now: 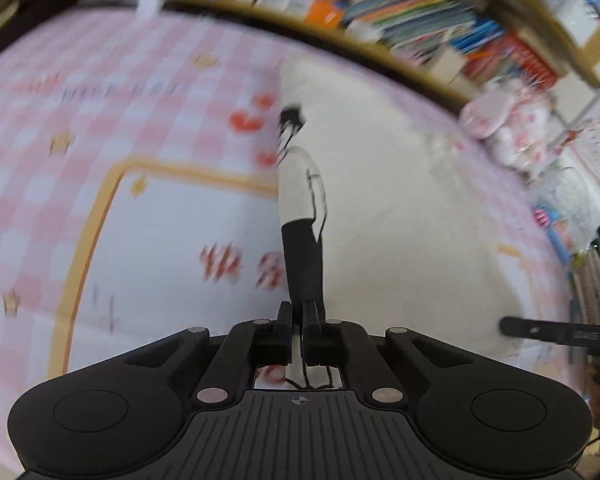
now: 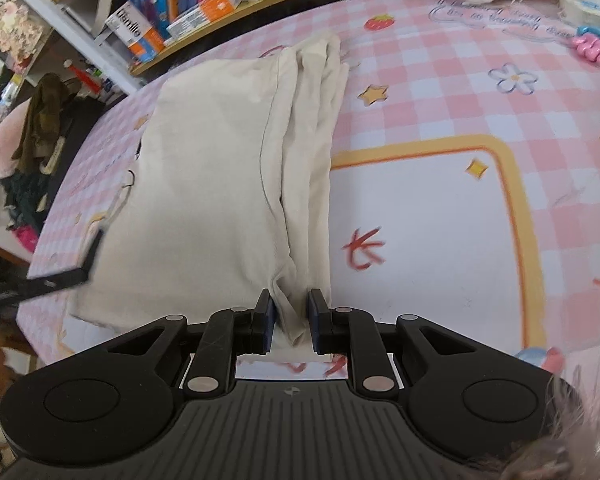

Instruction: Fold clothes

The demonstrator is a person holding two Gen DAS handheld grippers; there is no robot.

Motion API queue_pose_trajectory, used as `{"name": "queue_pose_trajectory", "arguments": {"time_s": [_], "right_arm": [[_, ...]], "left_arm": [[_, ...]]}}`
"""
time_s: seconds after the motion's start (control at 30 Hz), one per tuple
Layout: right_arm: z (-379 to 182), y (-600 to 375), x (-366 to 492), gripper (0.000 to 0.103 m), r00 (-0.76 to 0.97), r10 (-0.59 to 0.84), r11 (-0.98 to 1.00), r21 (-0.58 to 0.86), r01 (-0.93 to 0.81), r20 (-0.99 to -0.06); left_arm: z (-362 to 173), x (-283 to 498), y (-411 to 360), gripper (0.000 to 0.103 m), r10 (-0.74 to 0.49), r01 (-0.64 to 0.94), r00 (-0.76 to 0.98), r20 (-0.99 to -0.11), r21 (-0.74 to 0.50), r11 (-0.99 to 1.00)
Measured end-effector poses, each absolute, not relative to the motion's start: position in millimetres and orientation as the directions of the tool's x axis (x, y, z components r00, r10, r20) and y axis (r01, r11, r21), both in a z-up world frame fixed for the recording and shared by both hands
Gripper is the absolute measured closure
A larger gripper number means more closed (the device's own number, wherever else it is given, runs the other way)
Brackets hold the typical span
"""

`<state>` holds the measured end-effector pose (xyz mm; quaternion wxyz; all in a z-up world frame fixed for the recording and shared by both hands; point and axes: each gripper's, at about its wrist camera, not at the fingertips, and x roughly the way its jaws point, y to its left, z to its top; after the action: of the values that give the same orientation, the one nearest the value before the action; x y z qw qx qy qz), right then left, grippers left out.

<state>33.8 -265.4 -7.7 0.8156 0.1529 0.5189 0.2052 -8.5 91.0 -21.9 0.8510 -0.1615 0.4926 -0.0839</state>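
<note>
In the left wrist view, the left gripper (image 1: 299, 312) is seen with its fingers drawn almost together, and a thin edge of the cream-white cotton garment with a black printed figure (image 1: 380, 208) is pinched between them. The garment is spread over the right half of the pink-and-white checked cloth with a yellow-bordered white panel (image 1: 100, 120) that covers the surface. The picture is blurred, so finer creases cannot be read. The fabric is judged light, limp and easily stretched; a hold near a corner or hem is advised, since a pinch in the middle would only gather a bunch. A wooden bookshelf packed with coloured books (image 1: 380, 12) is seen behind the surface, and a pink-and-white plush toy (image 1: 504, 124) lies at its far right.

In the right wrist view, the right gripper (image 2: 292, 316) is seen with its jaws a little apart, and a gathered, several-layered fold of the garment (image 2: 204, 168) sits between the pads; whether it is firmly pressed cannot be told. The garment lies flat, folded lengthwise, with its pleated edge toward the white panel. The stacked layers are judged likely to slide on one another. Dark clothes are draped over furniture (image 2: 40, 120) at the left.
</note>
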Motion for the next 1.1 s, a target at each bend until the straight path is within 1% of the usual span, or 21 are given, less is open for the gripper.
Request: {"name": "queue_pose_trajectory", "arguments": {"time_s": [0.1, 0.13, 0.2, 0.3, 0.33, 0.37, 0.4, 0.47, 0.5, 0.67, 0.73, 0.83, 0.93, 1.0, 1.1], "right_arm": [[-6, -259, 31, 0.087, 0.378, 0.479, 0.878, 0.438, -0.193, -0.792], [-5, -258, 31, 0.087, 0.380, 0.473, 0.881, 0.432, -0.193, -0.795], [-5, -258, 31, 0.087, 0.382, 0.468, 0.884, 0.429, -0.188, -0.797], [-7, -261, 31, 0.087, 0.388, 0.470, 0.882, 0.443, -0.164, -0.793], [-7, -262, 31, 0.087, 0.390, 0.472, 0.880, 0.449, -0.154, -0.791], [-8, -263, 31, 0.087, 0.392, 0.473, 0.879, 0.455, -0.143, -0.789], [-8, -263, 31, 0.087, 0.394, 0.473, 0.878, 0.459, -0.134, -0.788], [-8, -264, 31, 0.087, 0.400, 0.469, 0.878, 0.464, -0.115, -0.788], [-8, -263, 30, 0.087, 0.404, 0.465, 0.879, 0.465, -0.105, -0.788], [-6, -257, 26, 0.088, 0.416, 0.430, 0.890, 0.452, -0.050, -0.801], [-4, -250, 22, 0.092, 0.394, 0.429, 0.892, 0.449, -0.045, -0.813], [-3, -244, 12, 0.092, 0.396, 0.414, 0.897, 0.441, -0.026, -0.819], [-6, -245, 9, 0.092, 0.424, 0.395, 0.893, 0.449, 0.030, -0.815], [-6, -241, 7, 0.092, 0.435, 0.377, 0.900, 0.435, 0.038, -0.818], [-5, -234, 5, 0.092, 0.449, 0.348, 0.911, 0.410, 0.046, -0.823]], "left_arm": [[-25, -7, 96, 0.097, -0.325, 0.005, 0.488, -0.810, -0.369, 0.929], [-24, -6, 98, 0.094, -0.338, 0.029, 0.482, -0.808, -0.370, 0.928], [-21, -2, 105, 0.093, -0.332, 0.041, 0.475, -0.815, -0.357, 0.933], [-14, 9, 119, 0.085, -0.306, 0.017, 0.498, -0.811, -0.344, 0.939], [-12, 13, 124, 0.080, -0.297, 0.009, 0.507, -0.809, -0.340, 0.940], [-9, 19, 128, 0.070, -0.303, 0.008, 0.520, -0.799, -0.349, 0.937], [-6, 26, 132, 0.065, -0.310, 0.009, 0.534, -0.787, -0.361, 0.932], [-4, 43, 135, 0.048, -0.339, 0.023, 0.555, -0.759, -0.394, 0.919], [-5, 53, 135, 0.045, -0.351, 0.029, 0.560, -0.750, -0.406, 0.914], [-10, 101, 131, 0.045, -0.409, 0.058, 0.566, -0.716, -0.460, 0.886], [-13, 119, 129, 0.045, -0.435, 0.071, 0.559, -0.706, -0.482, 0.873], [-19, 144, 126, 0.040, -0.443, 0.090, 0.539, -0.716, -0.475, 0.876], [-24, 166, 125, 0.040, -0.454, 0.107, 0.519, -0.724, -0.471, 0.875], [-26, 179, 124, 0.040, -0.468, 0.127, 0.519, -0.715, -0.477, 0.870], [-32, 200, 125, 0.040, -0.502, 0.126, 0.512, -0.697, -0.517, 0.847]]}}
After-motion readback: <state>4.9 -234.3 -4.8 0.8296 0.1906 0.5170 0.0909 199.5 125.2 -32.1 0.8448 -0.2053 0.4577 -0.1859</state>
